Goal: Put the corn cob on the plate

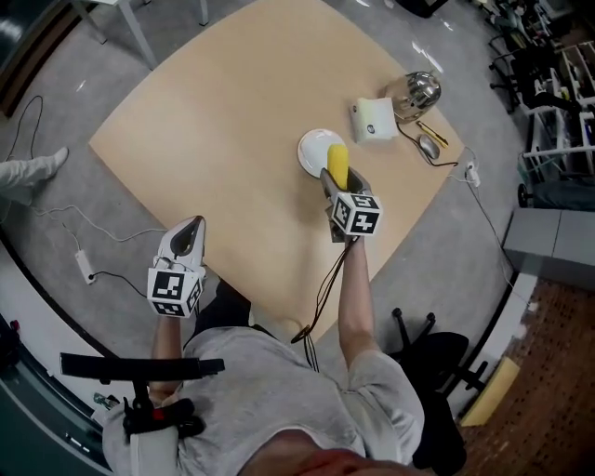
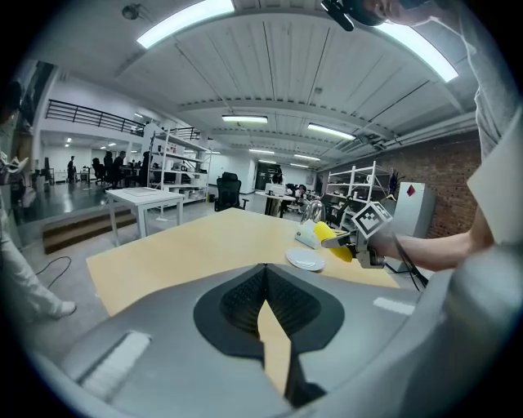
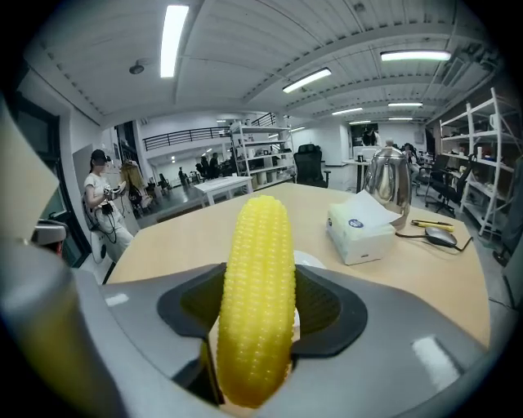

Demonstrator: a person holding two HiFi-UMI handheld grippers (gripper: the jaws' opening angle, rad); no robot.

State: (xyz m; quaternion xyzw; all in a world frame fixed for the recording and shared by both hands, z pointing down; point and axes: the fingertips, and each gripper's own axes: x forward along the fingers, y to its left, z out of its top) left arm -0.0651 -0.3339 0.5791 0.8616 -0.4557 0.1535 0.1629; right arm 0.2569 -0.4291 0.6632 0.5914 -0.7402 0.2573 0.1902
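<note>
corn cob (image 1: 337, 164) clamped between right gripper (image 1: 337, 178) jaws, held in the air over the rim of the white plate (image 1: 313, 151), not resting in it | plate on tan table (image 1: 232, 139) near tissue box (image 1: 374, 119) | left gripper (image 1: 189, 231) jaws together, nothing between, by table edge

Light wooden table (image 1: 232, 139), centre frame; grey floor (image 1: 56, 214) around; black office chair (image 1: 437, 353), lower right; brick wall (image 2: 445, 184), right; ceiling strip lights (image 2: 192, 18), top; white shelving (image 3: 493, 163), right.
</note>
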